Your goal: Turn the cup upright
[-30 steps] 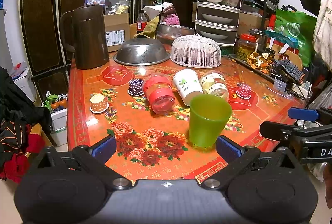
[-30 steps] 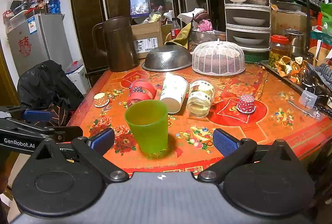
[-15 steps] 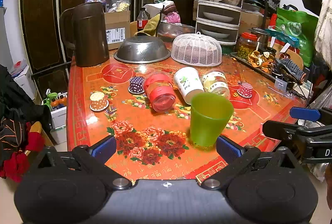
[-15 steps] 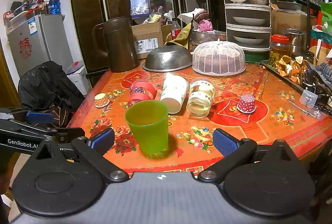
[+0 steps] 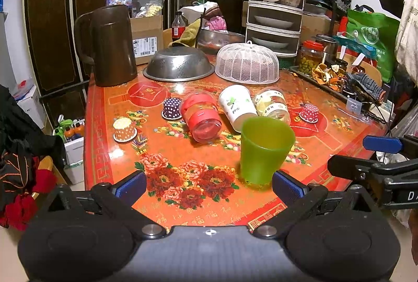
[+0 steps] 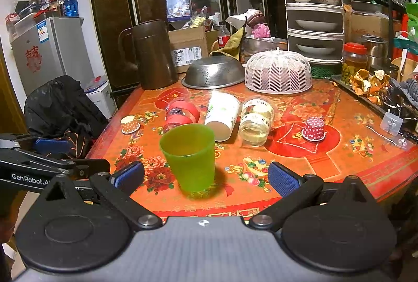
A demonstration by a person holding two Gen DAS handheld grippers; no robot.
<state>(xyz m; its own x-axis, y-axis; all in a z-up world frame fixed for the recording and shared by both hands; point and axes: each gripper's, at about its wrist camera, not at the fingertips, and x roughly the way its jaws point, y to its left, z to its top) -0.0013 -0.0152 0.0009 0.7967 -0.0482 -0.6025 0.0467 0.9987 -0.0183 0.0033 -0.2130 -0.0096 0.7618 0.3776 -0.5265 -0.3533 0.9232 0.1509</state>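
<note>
A green plastic cup [image 5: 265, 150] stands upright near the front edge of the red floral table [image 5: 183, 177]; it also shows in the right wrist view [image 6: 190, 156]. Behind it lie three cups on their sides: a red-banded clear cup [image 5: 201, 116], a white paper cup [image 5: 236, 107] and a clear labelled cup [image 5: 273, 104]. My left gripper [image 5: 209, 184] is open and empty, short of the table edge, left of the green cup. My right gripper [image 6: 205, 177] is open and empty, with the green cup just beyond its fingers.
Small patterned cupcake liners [image 5: 125, 129] [image 5: 172, 108] [image 5: 309, 113] sit upside down on the table. At the back stand a brown jug [image 5: 111, 46], a steel colander [image 5: 179, 67] and a white mesh food cover [image 5: 247, 65]. A cluttered tray [image 5: 339, 80] lines the right edge.
Both grippers stay open and empty. The views shift only slightly; the green cup stands still.
</note>
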